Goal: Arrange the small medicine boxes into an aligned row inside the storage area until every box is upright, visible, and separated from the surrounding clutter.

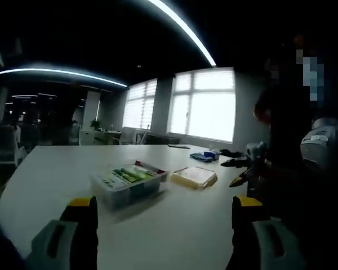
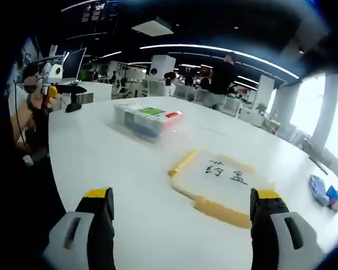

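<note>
A dim office surrounds a wide white worktop (image 2: 101, 169). Both the left gripper (image 1: 163, 222) and the right gripper (image 2: 180, 216) have fingers spread, holding nothing. The clear box of medicine boxes (image 1: 129, 183) sits mid-worktop, its lid (image 2: 222, 183) beside it. Arranging seems not begun; next comes reaching in.
</note>
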Demonstrator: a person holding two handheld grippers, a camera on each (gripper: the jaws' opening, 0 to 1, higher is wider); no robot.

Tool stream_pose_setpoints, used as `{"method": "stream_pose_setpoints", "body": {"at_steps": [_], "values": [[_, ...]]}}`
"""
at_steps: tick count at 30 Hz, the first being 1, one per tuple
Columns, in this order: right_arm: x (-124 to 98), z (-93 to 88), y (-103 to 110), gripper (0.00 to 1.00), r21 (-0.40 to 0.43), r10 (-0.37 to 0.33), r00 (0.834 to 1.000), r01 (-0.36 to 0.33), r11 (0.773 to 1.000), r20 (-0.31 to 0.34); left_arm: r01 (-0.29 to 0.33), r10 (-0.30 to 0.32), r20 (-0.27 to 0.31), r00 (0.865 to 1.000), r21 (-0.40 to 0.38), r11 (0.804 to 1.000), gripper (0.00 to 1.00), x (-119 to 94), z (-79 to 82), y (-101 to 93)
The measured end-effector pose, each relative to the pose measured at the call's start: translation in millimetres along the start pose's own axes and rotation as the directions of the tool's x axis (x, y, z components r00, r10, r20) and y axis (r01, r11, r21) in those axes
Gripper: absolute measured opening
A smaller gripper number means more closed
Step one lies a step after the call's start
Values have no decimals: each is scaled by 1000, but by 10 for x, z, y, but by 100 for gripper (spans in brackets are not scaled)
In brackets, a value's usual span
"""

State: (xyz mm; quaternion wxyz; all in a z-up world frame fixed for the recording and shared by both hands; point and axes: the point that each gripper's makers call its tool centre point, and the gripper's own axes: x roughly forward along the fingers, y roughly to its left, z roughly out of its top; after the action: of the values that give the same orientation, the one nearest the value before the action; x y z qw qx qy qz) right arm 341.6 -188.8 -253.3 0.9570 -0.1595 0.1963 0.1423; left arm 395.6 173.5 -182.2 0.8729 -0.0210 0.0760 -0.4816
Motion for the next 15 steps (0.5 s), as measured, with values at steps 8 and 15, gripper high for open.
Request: {"method": "stream_pose_setpoints", "body": {"at_steps": [8,15], "values": [[399,-13,43,89,-141,-50,998,45,989,-35,-7,7,2,1000,-5,1000,99,-17,6,14],[620,-26,38,78,-217,-98,994,84,973,-52,-11,11,5,1000,-8,1000,99,-39,-2,28]]}}
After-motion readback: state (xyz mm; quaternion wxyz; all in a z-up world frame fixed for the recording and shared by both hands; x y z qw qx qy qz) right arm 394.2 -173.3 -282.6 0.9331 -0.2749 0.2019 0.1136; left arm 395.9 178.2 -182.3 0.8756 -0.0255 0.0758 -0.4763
